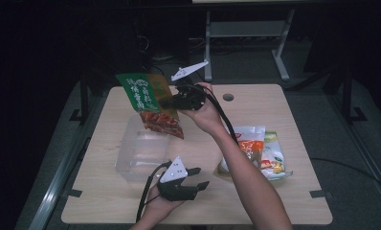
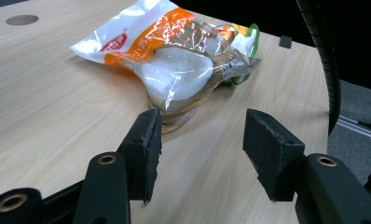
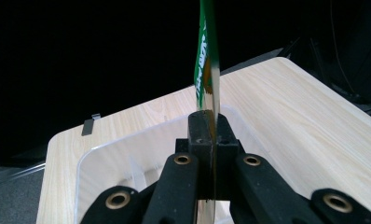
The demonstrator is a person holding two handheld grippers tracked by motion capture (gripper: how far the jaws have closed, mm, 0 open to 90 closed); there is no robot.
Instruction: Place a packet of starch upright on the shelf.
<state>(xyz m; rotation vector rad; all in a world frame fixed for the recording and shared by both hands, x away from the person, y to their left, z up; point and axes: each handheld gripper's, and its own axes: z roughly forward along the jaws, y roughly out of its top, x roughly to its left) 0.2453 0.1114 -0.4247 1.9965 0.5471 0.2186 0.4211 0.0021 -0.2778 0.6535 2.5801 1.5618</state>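
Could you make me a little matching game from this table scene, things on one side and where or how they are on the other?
Things:
1. green snack bag
2. clear plastic box
3. orange and white packet
4. left gripper

States:
A. lying flat on the table
B. jaws apart, holding nothing
C. pinched in the right gripper, raised
D. open-topped, beneath the raised bag

Pairs: 1-C, 2-D, 3-A, 4-B

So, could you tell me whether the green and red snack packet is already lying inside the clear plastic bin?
No, the green and red snack packet hangs above the clear plastic bin, pinched in the right gripper.
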